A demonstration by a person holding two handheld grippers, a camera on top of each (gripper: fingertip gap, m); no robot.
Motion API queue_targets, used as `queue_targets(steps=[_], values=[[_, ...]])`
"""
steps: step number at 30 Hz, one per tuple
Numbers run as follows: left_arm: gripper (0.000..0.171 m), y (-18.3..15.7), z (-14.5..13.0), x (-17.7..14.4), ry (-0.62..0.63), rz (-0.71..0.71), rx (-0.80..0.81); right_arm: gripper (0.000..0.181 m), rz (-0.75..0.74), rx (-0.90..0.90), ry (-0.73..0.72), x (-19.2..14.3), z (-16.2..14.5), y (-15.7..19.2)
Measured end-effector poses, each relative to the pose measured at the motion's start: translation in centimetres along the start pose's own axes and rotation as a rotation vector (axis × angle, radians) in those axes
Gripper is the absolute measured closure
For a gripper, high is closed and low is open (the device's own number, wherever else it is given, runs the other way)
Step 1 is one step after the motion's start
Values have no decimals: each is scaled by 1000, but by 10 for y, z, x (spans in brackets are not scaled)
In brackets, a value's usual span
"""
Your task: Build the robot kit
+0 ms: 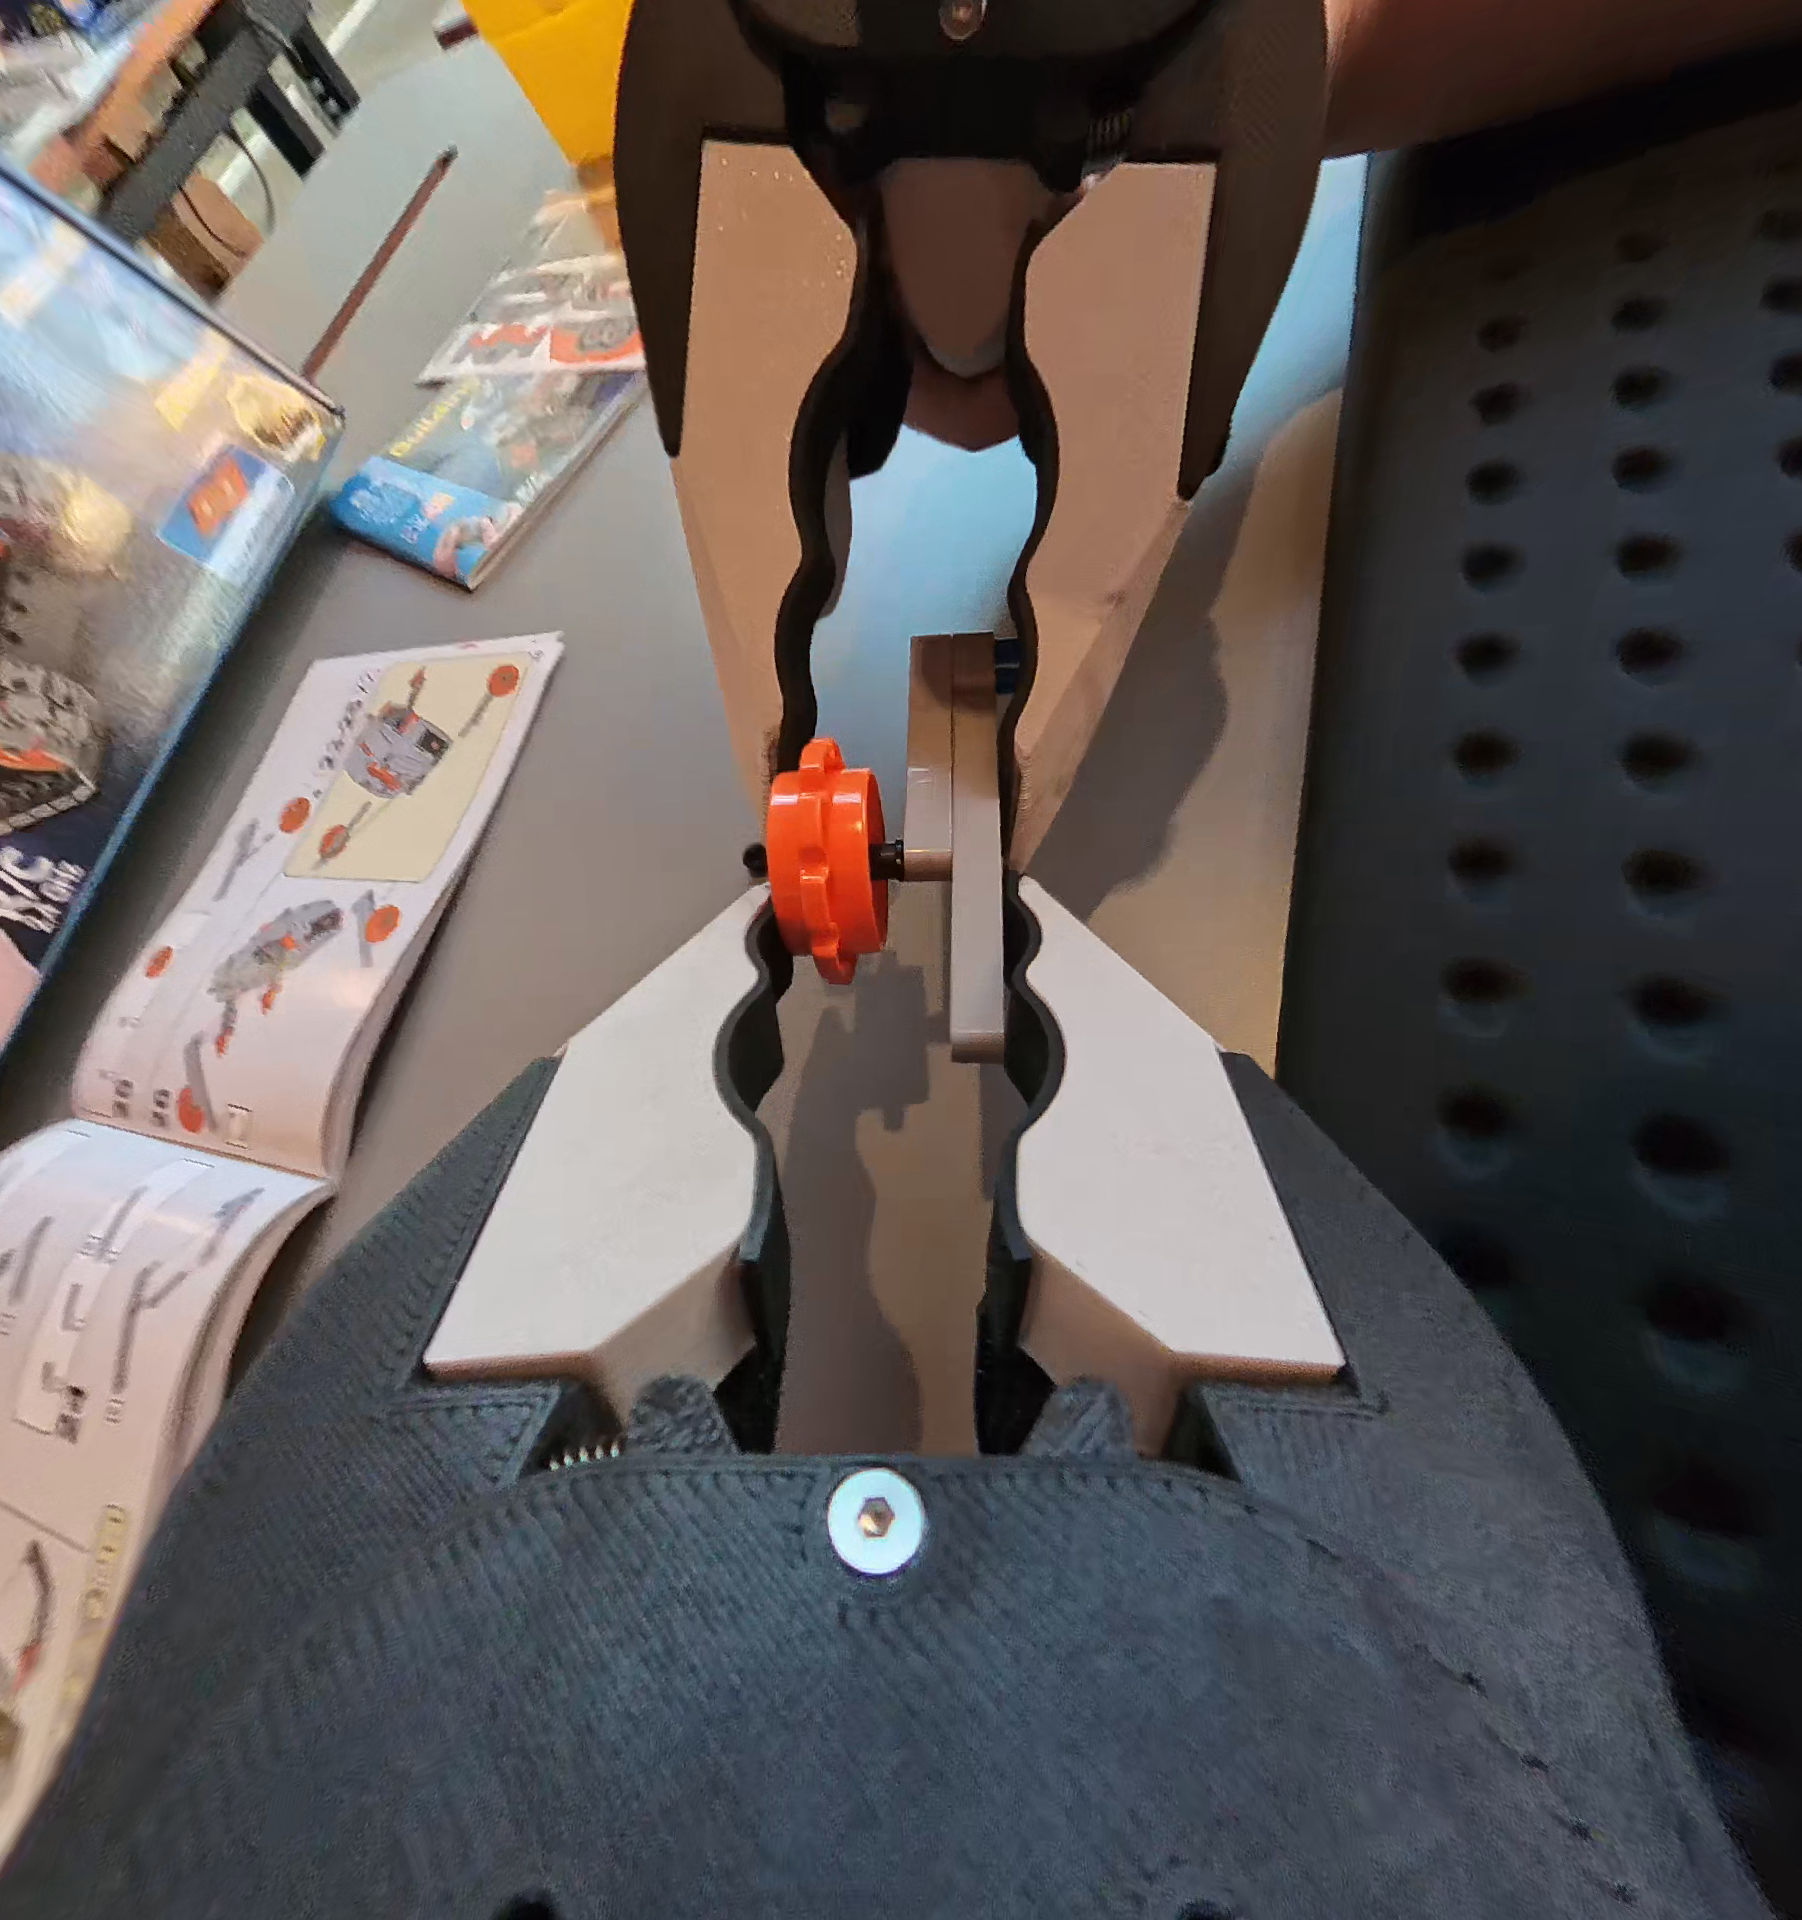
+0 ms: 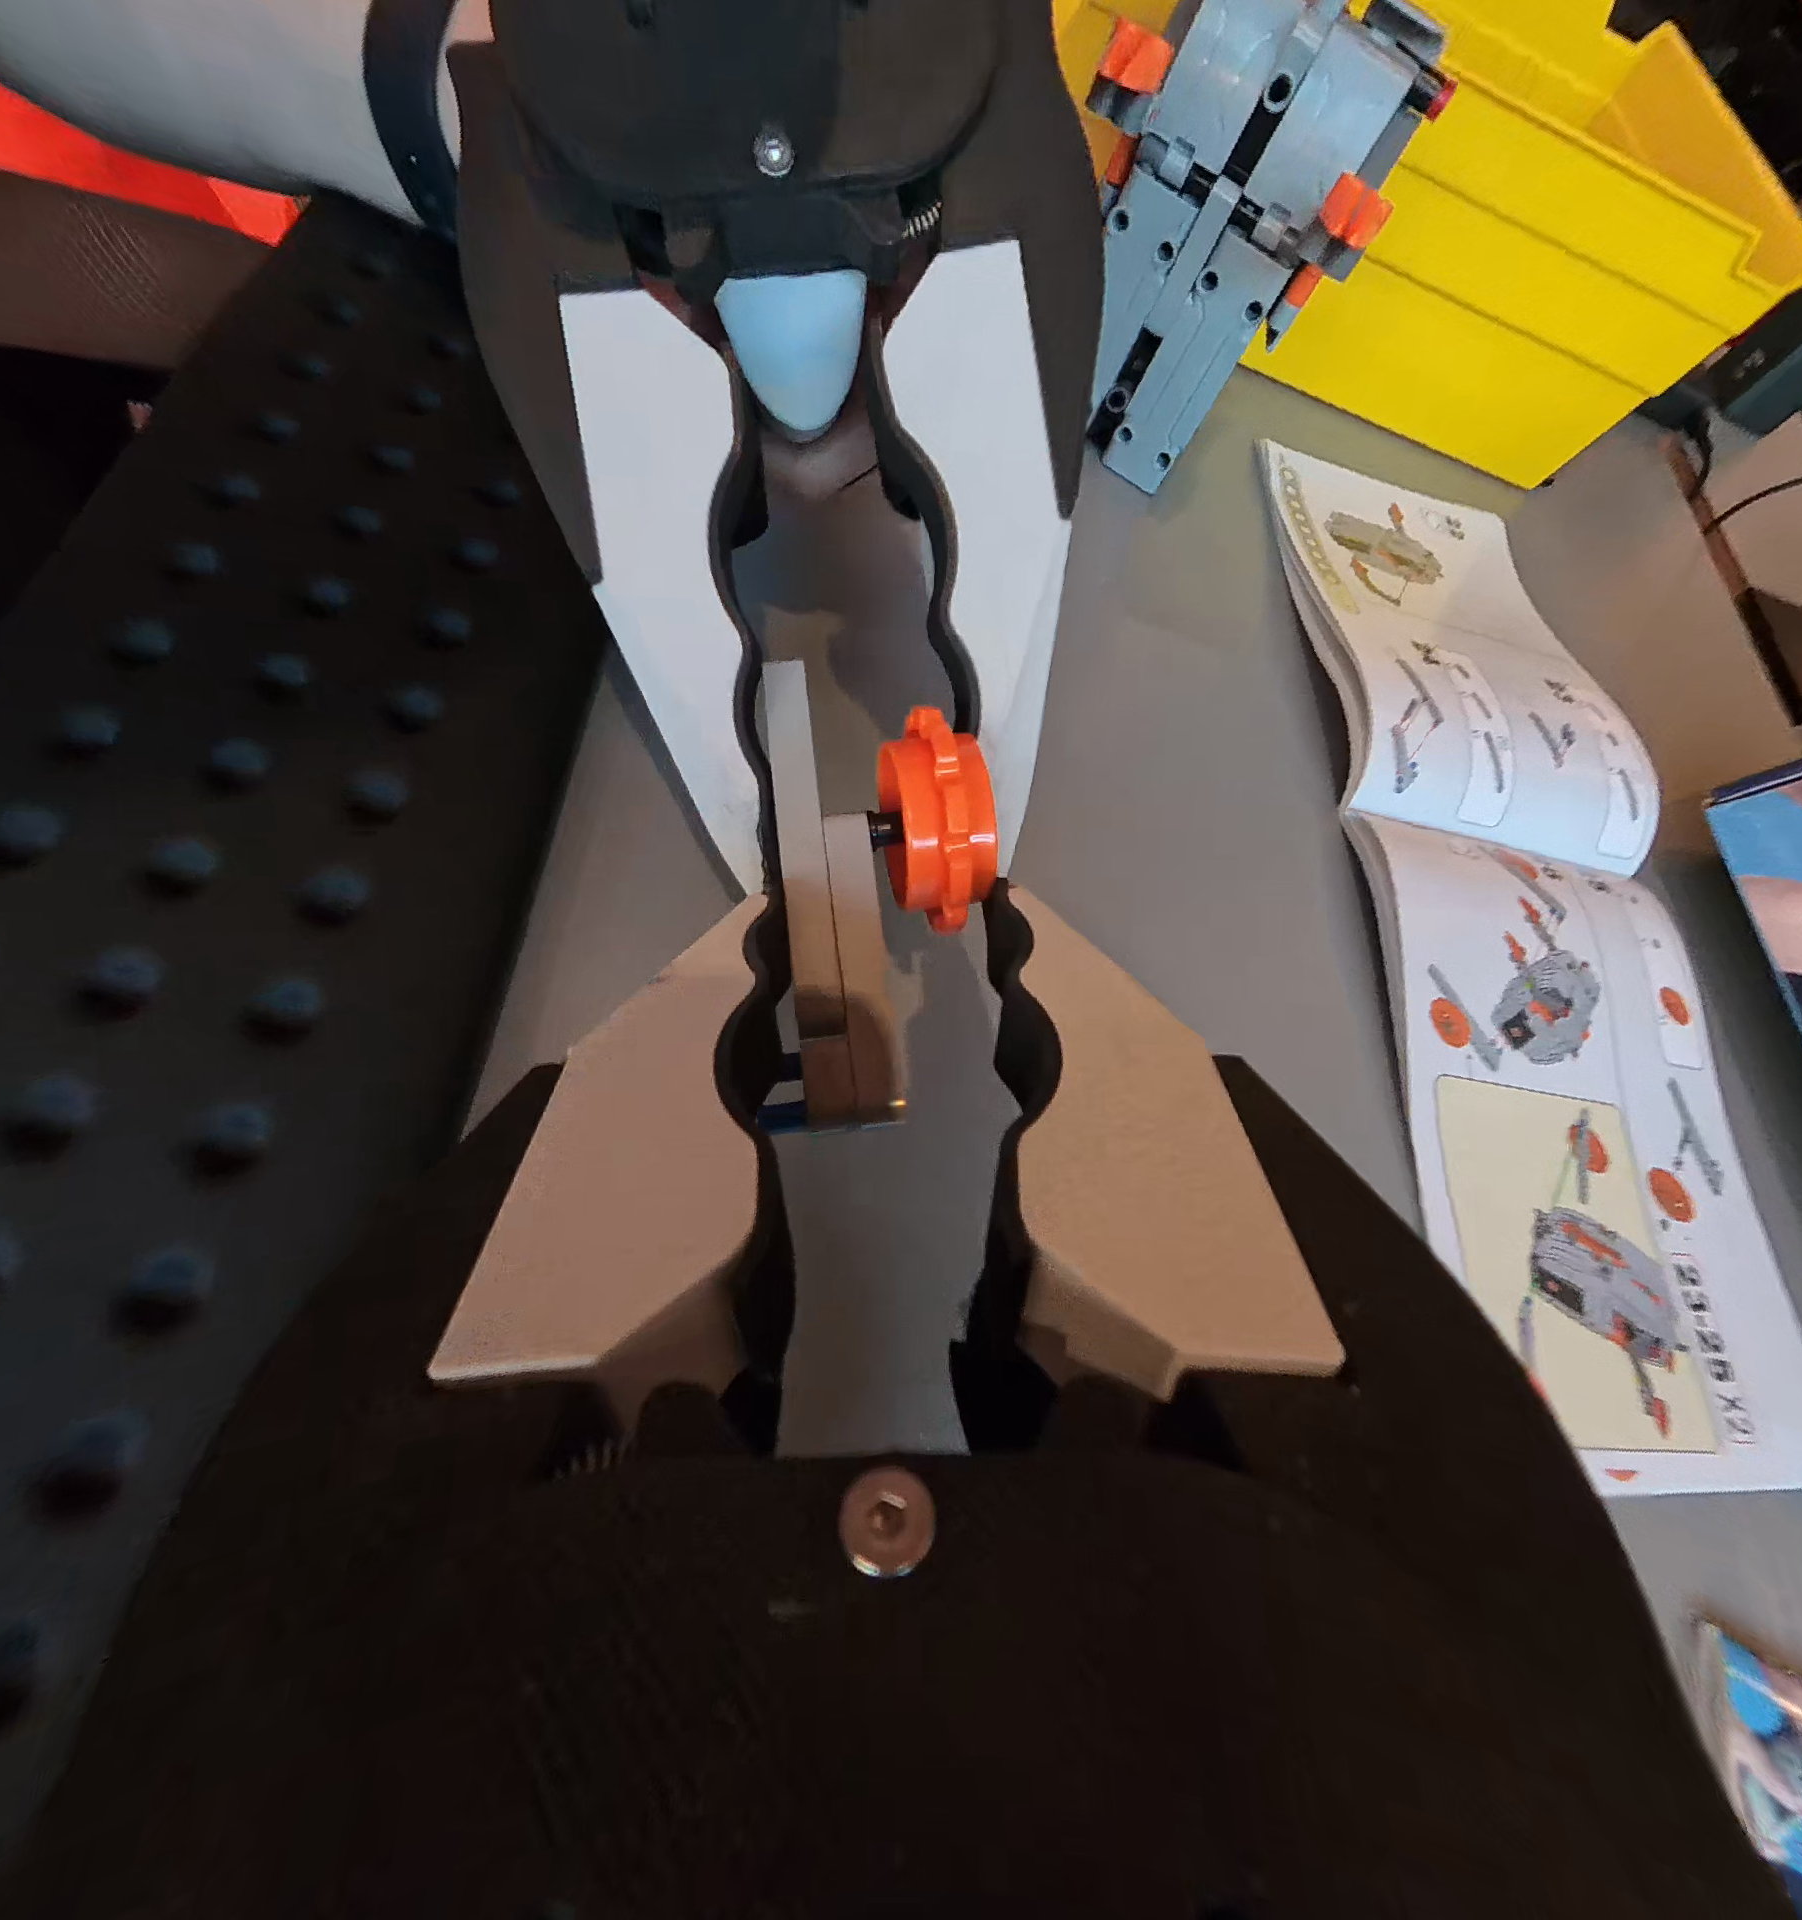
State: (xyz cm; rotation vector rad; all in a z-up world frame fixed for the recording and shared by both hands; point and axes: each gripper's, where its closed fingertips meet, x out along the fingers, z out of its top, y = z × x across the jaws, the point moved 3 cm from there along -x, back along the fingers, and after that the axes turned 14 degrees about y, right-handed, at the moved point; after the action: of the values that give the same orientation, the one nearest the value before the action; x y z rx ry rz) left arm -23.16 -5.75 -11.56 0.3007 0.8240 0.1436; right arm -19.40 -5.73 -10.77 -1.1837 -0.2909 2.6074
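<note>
My left tool (image 1: 892, 894) and right tool (image 2: 881, 904) meet tip to tip, both pinching one small toy part (image 2: 824, 935), grey with an orange wheel (image 1: 824, 857), above the grey surface (image 1: 606, 727).

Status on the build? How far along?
Done: orange wheel is pinned to the grey bar. In hand: left hand-held gripper and right hand-held gripper both seem to pinch that piece, tip to tip. Left: the half-built model sits apart by the yellow bin.
</note>
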Motion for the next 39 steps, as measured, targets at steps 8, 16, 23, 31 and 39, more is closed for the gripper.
queue_targets(steps=[8, 16, 23, 31, 39], values=[[133, -7, 14, -14, -88, 177, 216, 145, -194, -197, -41, -19, 13, 10], [131, -1, 19, -22, -133, 281, 240, 146, -296, -222, -45, -25, 19, 6], [132, 2, 27, -33, -179, 416, 281, 146, -337, -196, -39, -32, 18, 0], [135, -1, 24, -30, -165, 353, 242, 145, -289, -184, -79, -29, 17, 3], [135, 0, 28, -39, -245, 304, 186, 144, -321, -187, -153, -37, 26, 4]])
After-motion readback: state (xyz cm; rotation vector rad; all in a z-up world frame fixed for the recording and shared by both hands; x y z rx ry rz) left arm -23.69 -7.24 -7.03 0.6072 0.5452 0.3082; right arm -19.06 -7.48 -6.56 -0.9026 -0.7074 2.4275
